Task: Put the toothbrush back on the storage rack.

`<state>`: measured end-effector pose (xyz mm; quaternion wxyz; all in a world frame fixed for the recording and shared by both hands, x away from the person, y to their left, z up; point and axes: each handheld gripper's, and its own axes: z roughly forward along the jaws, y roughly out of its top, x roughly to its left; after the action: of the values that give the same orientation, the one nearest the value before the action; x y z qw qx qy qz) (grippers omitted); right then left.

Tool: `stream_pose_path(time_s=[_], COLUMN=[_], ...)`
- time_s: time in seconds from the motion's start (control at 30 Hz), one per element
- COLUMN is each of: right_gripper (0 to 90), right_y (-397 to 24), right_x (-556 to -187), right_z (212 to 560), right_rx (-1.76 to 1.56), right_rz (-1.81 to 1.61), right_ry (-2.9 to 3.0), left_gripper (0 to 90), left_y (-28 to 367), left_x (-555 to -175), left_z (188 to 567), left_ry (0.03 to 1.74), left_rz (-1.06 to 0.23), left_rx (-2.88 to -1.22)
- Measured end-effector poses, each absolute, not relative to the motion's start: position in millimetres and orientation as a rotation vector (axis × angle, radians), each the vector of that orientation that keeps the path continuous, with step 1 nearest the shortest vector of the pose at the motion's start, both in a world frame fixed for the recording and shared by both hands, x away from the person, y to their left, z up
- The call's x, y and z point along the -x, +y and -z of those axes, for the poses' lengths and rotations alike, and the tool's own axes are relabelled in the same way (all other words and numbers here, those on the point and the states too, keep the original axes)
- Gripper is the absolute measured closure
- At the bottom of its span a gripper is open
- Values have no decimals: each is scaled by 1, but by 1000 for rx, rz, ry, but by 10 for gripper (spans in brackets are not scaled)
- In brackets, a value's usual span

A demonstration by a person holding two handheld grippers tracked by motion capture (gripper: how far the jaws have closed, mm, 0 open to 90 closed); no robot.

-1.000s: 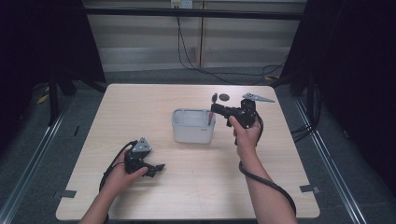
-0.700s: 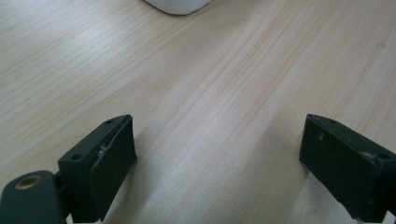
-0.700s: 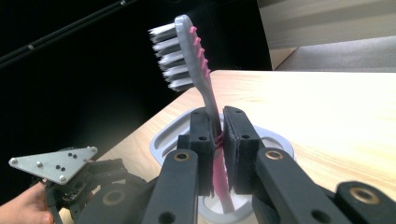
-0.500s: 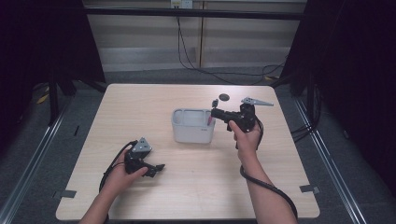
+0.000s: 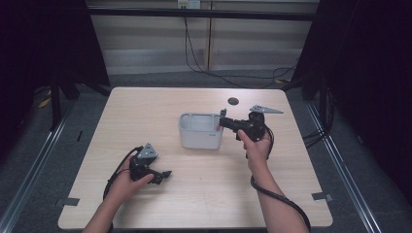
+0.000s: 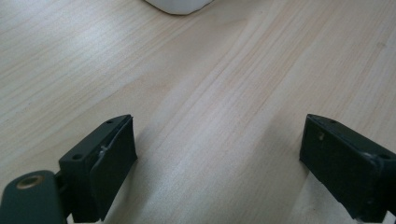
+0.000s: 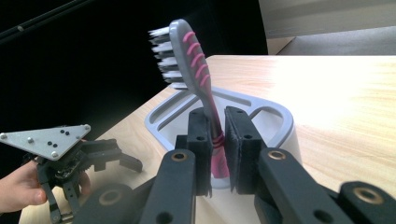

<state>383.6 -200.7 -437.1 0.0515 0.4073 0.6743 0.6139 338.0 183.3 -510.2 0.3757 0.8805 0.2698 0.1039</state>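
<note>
We have our right gripper (image 7: 215, 140) clamped on a toothbrush (image 7: 198, 79), jaws closed on its pink and grey handle, bristle head standing upright above the pads. Against a second ago, this gripper has drifted a little toward the holder (image 5: 200, 130), so the brush now hangs at the holder's right rim rather than just clear of it; we judge that we are lining the handle up with one of the holder's slots, and the drop-in is not yet done. Our left gripper (image 5: 154, 175) has kept its place, well away from the holder on the near-left side, its jaws spread wide over bare table (image 6: 224, 93) with nothing between them

The holder is a pale grey, smooth plastic tub with rounded corners and a top plate cut into curved openings. The toothbrush has a slim, gently curved handle, grey with pink rubbery ribs on the back of the head, and white bristles. The table is light wood-grain laminate, matt and flat. A small dark round disc (image 5: 233, 101) lies beyond the holder, toward the far edge
</note>
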Motion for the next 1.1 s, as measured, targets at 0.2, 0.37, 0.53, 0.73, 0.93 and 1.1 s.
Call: stream_pose_path(time_s=[0.2,0.37,0.53,0.73,0.93,1.1], right_gripper=[805,800,796,775,755,712], right_y=[-202,-204,-205,-206,-207,-207], right_x=[-381,-378,-377,-376,-375,-374], right_z=[441,442,443,444,444,444], right_rx=[-1238,-1242,-1240,-1248,-1244,-1246], right_rz=[-1862,-1862,-1861,-1865,-1873,-1867], right_ry=[2053,2049,2049,2046,2045,2045], left_gripper=[101,101,101,101,101,101], left_y=[183,183,183,183,183,183], left_x=[-338,-338,-338,-338,-338,-338], left_z=[510,510,510,510,510,510], left_ry=[693,692,693,693,698,693], left_rz=[-264,-265,-264,-267,-266,-271], left_rx=[-2250,-2251,-2251,-2250,-2249,-2253])
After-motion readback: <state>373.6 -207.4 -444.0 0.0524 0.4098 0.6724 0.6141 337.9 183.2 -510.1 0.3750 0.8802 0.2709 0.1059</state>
